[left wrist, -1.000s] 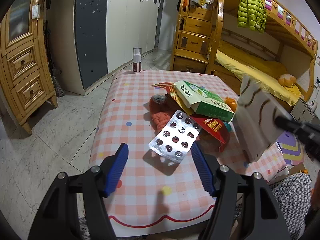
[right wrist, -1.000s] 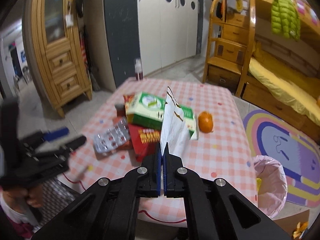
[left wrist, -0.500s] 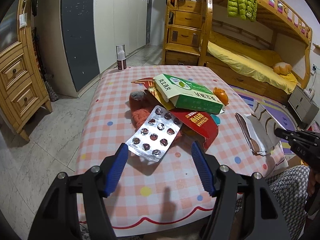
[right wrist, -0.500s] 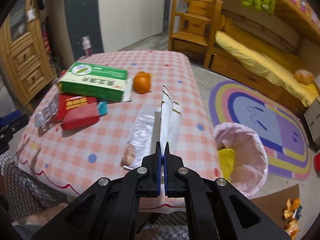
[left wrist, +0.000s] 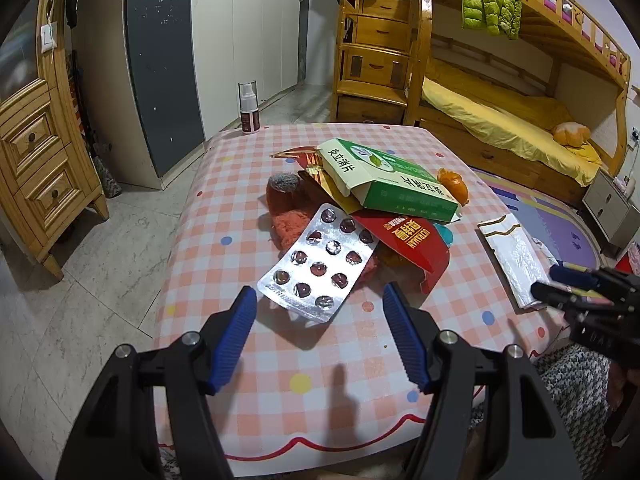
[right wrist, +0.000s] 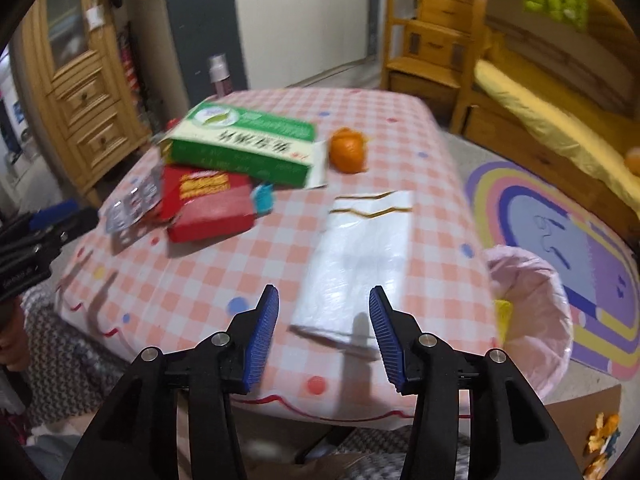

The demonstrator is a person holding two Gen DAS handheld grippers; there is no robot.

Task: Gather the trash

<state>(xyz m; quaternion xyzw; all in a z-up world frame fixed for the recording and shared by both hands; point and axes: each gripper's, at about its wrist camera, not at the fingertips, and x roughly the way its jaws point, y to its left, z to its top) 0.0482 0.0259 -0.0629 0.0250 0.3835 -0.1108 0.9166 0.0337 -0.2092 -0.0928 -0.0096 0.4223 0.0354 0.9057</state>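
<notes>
The white wrapper [right wrist: 362,264], a flat, glossy, crinkled pouch with thin gold wavy lines at one end, lies on the pink-and-white checked tabletop [right wrist: 192,280] near its edge on the bin's side; its long axis runs from the near edge toward the far side, the gold-lined end pointing away toward the orange peel [right wrist: 349,150]. The right hand-held gripper [right wrist: 324,334] has just been opening its jaws and now stands spread above the wrapper's near end, the ridged blue pads clear of it, nothing pinched between them. The left hand-held gripper [left wrist: 320,338] is also spread, empty, its blue pads flanking the near corner of a silver foil blister pack [left wrist: 318,262] with rows of dark round pills, which lies tilted, its far end propped on the heap. Behind it, the heap holds a red cardboard box [left wrist: 412,242] with gold lettering, a long green-and-white carton [left wrist: 390,184] resting slantwise on top, and a reddish fuzzy lump [left wrist: 290,226] at the left. A small spray bottle [left wrist: 249,108] stands upright at the far corner. Beside the tabletop a bin lined with a thin pink plastic bag [right wrist: 536,312] stands on the floor, something yellow inside.
</notes>
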